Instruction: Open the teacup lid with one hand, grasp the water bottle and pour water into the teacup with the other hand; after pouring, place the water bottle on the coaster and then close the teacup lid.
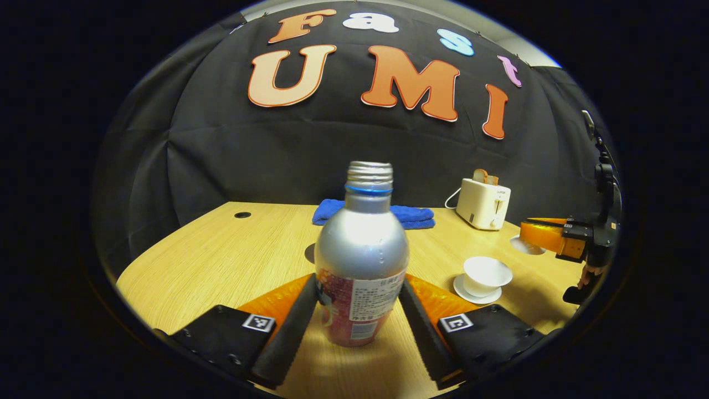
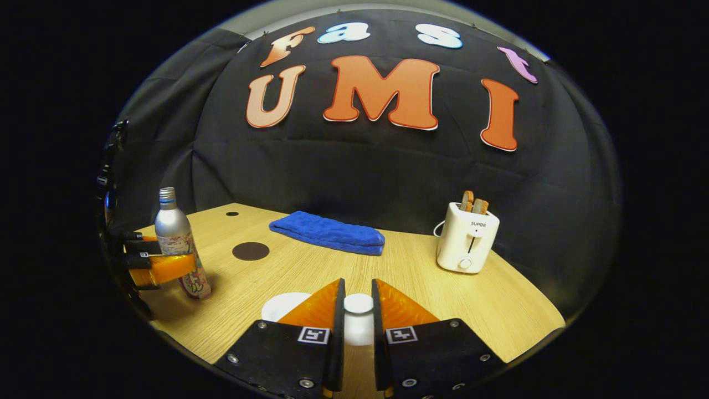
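Folded blue towel by the wall, white toaster holding toast

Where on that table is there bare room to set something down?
Bare wood lies between the blue towel and toaster, and near the table's right edge. It is crowded around the bottle, teacup and dark coaster.

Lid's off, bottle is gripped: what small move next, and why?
Probably lift the water bottle and carry it toward the teacup: the left gripper clamps it upright on the table, the cup stands open, and the right gripper holds the lid.
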Tool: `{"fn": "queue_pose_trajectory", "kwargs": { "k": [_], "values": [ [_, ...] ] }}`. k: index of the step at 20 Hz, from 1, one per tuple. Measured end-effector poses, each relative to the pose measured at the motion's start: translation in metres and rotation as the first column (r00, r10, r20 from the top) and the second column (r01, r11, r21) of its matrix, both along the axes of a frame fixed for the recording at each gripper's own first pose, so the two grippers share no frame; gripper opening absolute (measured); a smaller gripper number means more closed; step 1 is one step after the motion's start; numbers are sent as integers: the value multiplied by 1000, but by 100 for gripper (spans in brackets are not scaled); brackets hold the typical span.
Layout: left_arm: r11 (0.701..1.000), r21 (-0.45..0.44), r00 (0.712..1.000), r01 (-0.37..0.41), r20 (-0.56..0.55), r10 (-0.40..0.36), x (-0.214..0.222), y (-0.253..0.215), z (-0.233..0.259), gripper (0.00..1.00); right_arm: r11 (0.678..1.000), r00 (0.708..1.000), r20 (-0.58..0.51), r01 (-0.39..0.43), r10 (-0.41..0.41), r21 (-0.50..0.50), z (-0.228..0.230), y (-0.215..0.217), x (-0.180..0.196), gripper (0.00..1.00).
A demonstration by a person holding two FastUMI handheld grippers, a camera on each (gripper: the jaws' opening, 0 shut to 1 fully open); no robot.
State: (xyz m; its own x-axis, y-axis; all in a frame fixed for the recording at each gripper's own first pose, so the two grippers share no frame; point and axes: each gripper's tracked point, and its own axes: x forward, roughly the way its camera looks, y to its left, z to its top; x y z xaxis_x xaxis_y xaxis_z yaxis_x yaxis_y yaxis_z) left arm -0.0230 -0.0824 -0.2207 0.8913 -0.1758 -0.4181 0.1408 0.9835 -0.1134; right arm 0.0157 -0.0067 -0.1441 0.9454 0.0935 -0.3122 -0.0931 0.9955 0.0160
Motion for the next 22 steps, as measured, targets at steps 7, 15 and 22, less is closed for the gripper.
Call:
{"fn": "queue_pose_trajectory", "kwargs": {
  "k": [7,15,22],
  "values": [
    [997,70,999,-12,33,9,15,9,10,81,1000,1000,5,18,-18,-5,-1,-10,-3,23],
    [943,327,992,59,85,-91,42,5,34,81,998,998,23,55,-55,-5,6,-29,-10,23],
    [797,591,968,123,106,-228,56,-13,41,86,995,995,28,99,-99,-4,8,-51,-17,23]
  ]
}}
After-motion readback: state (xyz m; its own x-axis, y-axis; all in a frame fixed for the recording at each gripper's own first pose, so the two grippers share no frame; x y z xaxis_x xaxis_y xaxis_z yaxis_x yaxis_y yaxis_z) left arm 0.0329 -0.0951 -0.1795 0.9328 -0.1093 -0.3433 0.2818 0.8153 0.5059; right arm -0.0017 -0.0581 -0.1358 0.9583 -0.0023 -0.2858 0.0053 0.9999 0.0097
